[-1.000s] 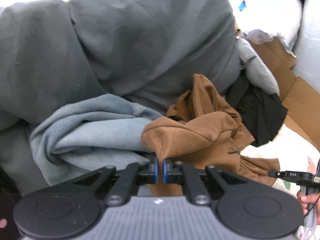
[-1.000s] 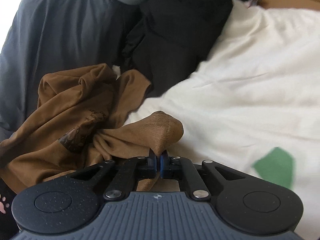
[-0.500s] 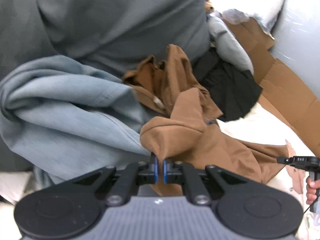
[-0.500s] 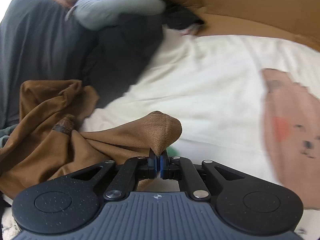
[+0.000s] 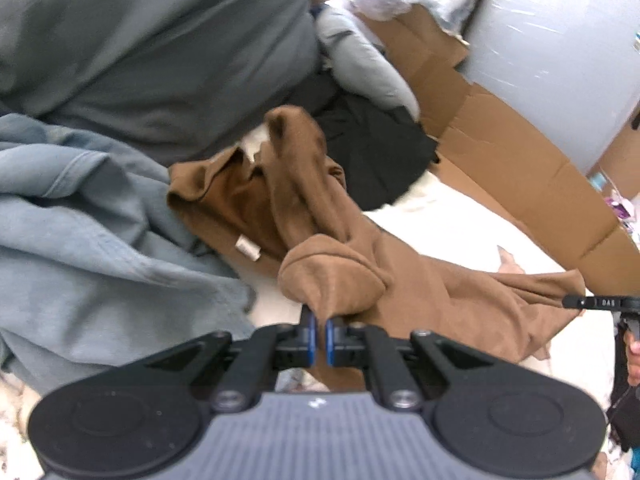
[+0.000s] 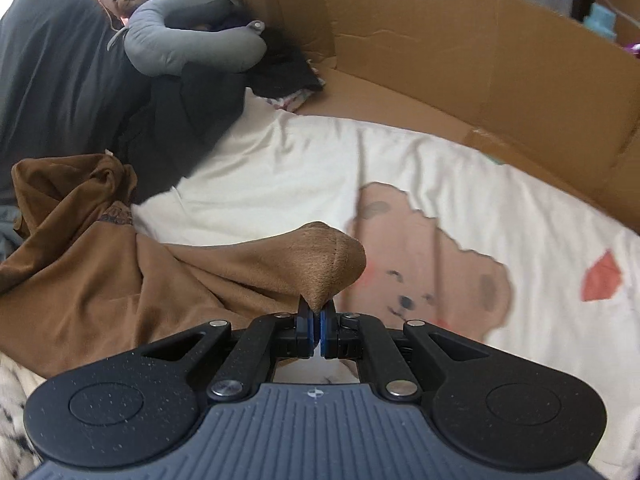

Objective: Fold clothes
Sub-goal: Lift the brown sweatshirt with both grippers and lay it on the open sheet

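Note:
A brown garment lies stretched and crumpled over a white bed sheet. My left gripper is shut on one bunched end of it. My right gripper is shut on another bunched end. The right gripper also shows at the right edge of the left wrist view, pulling the cloth taut. The garment's far part is still heaped near the dark clothes.
A light blue garment and a dark grey one pile up on the left. Black clothes and a grey neck pillow lie behind. Cardboard walls border the bed. The sheet has a bear print.
Both grippers have pulled the brown garment away from the clothes pile toward the open sheet, spreading it out between them. Both stayed shut on the cloth.

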